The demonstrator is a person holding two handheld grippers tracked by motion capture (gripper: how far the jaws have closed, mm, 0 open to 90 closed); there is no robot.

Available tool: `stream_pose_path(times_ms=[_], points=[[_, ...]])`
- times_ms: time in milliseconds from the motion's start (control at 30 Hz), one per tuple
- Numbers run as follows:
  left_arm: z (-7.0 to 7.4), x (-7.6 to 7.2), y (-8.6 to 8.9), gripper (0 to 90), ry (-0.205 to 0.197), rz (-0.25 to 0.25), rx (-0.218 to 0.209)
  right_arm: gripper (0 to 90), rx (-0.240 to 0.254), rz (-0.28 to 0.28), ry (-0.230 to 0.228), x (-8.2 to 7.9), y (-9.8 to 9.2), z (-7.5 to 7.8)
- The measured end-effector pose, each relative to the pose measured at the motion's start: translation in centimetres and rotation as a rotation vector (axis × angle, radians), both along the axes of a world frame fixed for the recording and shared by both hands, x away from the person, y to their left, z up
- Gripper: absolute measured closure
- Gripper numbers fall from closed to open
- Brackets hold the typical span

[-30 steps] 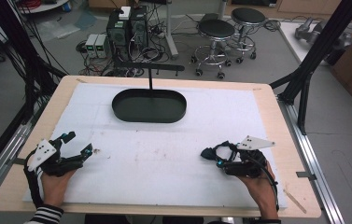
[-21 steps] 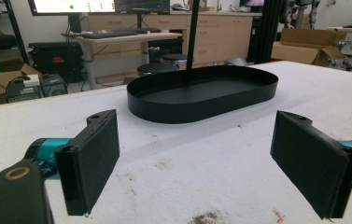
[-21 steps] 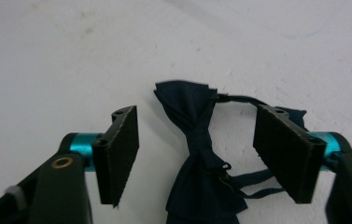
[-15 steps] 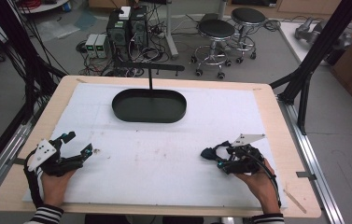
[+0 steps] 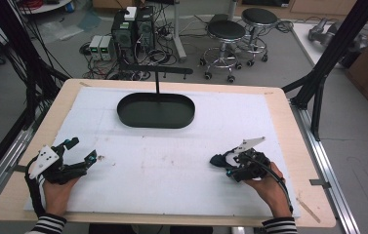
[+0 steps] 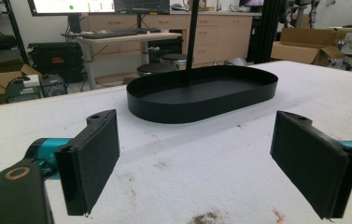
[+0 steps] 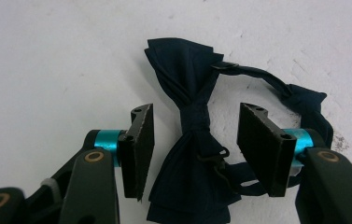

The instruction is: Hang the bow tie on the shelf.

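A dark navy bow tie [image 7: 183,60] with its strap lies flat on the white table cover, showing in the high view as a dark shape [image 5: 216,160] at the right gripper's tip. My right gripper [image 7: 197,112] points down over it, pads on either side of the knot with a gap on each side. Its jaws have just been closing with the tie between them, and it stands open [image 5: 226,164]. My left gripper [image 5: 82,149] rests at the near left, wide open with nothing between its pads [image 6: 94,158].
A black oval tray [image 5: 123,109] stands at the back middle of the table, its wall [image 6: 173,114] ahead of the left gripper. A thin black post rises behind it. Stools, computers and cables stand beyond the far edge.
The right gripper's jaws have drawn closer together over the bow tie, the hand barely shifting. The left gripper has stayed where it was.
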State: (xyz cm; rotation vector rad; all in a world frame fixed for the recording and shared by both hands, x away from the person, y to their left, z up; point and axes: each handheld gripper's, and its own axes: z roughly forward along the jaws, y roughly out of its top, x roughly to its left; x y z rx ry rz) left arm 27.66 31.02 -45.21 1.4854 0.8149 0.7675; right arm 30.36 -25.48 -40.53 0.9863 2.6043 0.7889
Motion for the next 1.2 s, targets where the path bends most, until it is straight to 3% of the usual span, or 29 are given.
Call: stream_pose_path(times_ms=[333, 667, 967, 1133, 1200], points=[[0.0, 0.0, 0.0, 16.0, 0.000, 0.000, 0.000, 53.1, -0.109, 0.025, 0.017, 0.3, 0.8, -0.6], [0.0, 0.0, 0.0, 16.1, 0.001, 0.001, 0.000, 61.4, -0.094, 0.012, 0.044, 0.7, 0.6, -0.7], [0.0, 0.0, 0.0, 16.1, 0.000, 0.001, 0.000, 61.4, -0.115, 0.020, 0.085, 0.9, 1.1, -1.2], [0.0, 0.0, 0.0, 16.1, 0.000, 0.001, -0.001, 73.0, -0.114, 0.014, 0.095, 1.0, 1.1, -1.1], [0.0, 0.0, 0.0, 16.1, 0.000, 0.001, -0.001, 73.6, -0.112, 0.011, 0.099, 1.0, 1.1, -1.1]])
